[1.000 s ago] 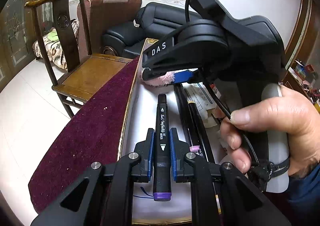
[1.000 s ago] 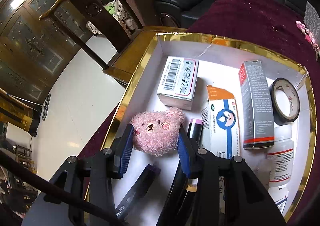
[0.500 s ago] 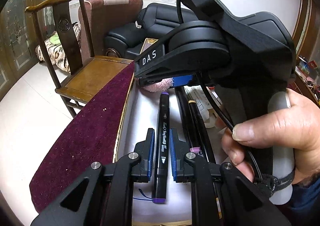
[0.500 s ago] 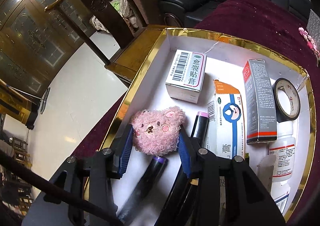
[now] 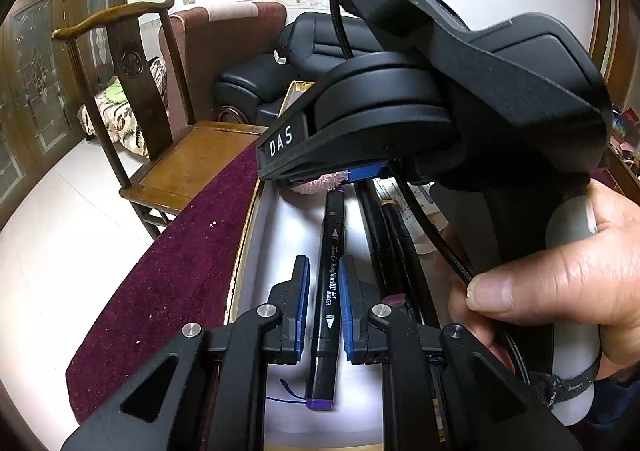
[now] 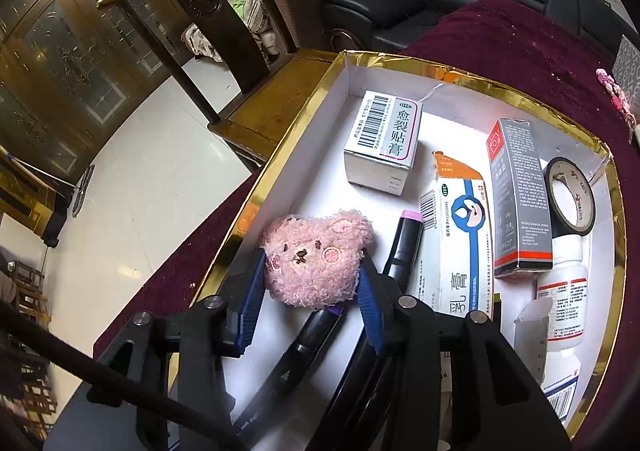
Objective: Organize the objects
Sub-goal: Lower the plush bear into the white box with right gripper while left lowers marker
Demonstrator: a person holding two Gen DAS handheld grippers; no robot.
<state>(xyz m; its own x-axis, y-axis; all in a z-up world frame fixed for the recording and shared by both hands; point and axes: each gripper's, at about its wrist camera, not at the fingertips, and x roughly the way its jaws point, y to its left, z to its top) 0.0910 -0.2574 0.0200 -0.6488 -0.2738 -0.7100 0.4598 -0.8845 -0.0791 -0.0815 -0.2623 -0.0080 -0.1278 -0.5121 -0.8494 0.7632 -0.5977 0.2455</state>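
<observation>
The right gripper (image 6: 310, 271) clamps the pink plush bear (image 6: 316, 257) just ahead of the left gripper (image 5: 323, 311), whose jaws pinch the marker (image 5: 327, 291), likely for placing side by side.

surface: worktop under dark red cloth (image 6: 500, 39) | on it: gold-rimmed white box (image 6: 460, 72) at centre | pink trinket (image 6: 614, 95) at 2 o'clock, well apart from box

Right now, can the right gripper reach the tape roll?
Probably not yet. The right gripper is shut on the pink bear, so its jaws are full. The tape roll lies uncovered at the box's far side, so once the bear is dropped it looks reachable.
</observation>
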